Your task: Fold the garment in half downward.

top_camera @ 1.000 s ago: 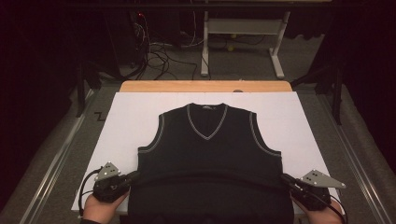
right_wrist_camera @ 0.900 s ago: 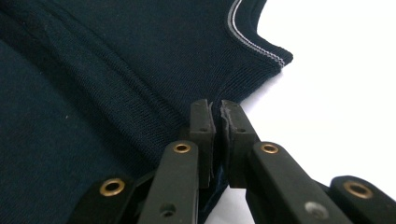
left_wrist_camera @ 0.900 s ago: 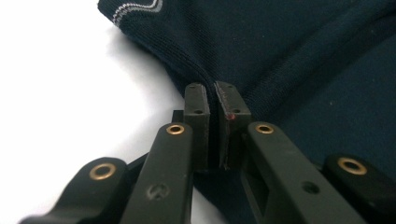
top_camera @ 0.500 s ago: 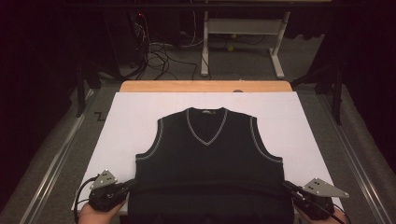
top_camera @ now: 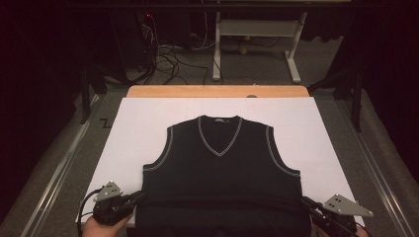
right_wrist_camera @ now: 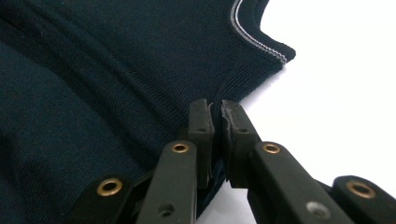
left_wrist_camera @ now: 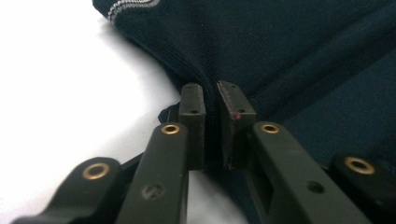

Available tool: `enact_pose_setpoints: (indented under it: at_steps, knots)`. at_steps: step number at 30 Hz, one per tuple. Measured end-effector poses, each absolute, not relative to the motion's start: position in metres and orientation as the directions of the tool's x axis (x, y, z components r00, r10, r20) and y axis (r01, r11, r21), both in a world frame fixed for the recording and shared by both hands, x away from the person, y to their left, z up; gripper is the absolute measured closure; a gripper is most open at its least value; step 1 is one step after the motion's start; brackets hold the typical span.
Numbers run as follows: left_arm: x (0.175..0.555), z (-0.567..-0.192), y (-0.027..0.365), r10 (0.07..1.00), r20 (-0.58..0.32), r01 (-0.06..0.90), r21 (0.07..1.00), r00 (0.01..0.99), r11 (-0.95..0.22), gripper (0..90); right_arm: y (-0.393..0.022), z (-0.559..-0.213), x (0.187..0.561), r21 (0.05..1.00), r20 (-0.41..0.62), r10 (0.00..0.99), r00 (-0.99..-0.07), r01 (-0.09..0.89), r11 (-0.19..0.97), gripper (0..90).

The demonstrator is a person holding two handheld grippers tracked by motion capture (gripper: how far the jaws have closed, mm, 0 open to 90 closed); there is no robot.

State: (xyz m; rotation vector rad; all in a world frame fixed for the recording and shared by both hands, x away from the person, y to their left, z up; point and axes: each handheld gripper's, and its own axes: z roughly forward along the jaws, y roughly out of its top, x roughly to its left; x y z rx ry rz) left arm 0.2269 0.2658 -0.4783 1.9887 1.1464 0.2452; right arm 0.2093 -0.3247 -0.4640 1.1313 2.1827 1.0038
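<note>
High view: one vest (top_camera: 221, 173); two claws.

The table (top_camera: 148, 128) is viewed from above, looking forward and down. Each gripper view is taken very close along its jaws. The dark vest (top_camera: 220, 173) (left_wrist_camera: 303, 56) (right_wrist_camera: 116, 70) is shared by all views.

A dim room with a grey carpet floor (top_camera: 257, 69). At the top centre of the frame stands a light metal table frame (top_camera: 257, 34); cables (top_camera: 163, 57) tangle at the upper left. A white sheet (top_camera: 143, 128) covers the wooden bench (top_camera: 217, 91), lit brightly
</note>
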Motion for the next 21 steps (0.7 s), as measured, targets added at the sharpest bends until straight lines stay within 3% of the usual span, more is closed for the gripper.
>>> enact_pose_setpoints:
  at_steps: [3,6,8,9,21]
  knots:
    - [0.227,-0.478,0.266,0.792,-0.212,0.627,0.735,0.572,-0.256,68.7,-0.325,-0.464,0.210,0.786,-0.073,0.838,-0.541,0.486,0.382,81.5]
    - [0.227,-0.475,0.269,0.812,-0.206,0.606,0.767,0.546,-0.213,55.7,-0.327,-0.464,0.212,0.802,-0.051,0.839,-0.541,0.479,0.358,69.9]
    - [0.227,-0.475,0.271,0.818,-0.205,0.603,0.772,0.538,-0.202,54.5,-0.328,-0.464,0.212,0.808,-0.039,0.843,-0.537,0.479,0.342,66.4]
    - [0.227,-0.474,0.272,0.826,-0.207,0.601,0.777,0.525,-0.188,47.7,-0.330,-0.463,0.213,0.819,-0.012,0.852,-0.524,0.484,0.309,57.7]
    - [0.233,-0.470,0.272,0.845,-0.142,0.523,0.833,0.516,-0.180,26.4,-0.337,-0.463,0.221,0.874,0.035,0.883,-0.469,0.443,0.201,24.0]
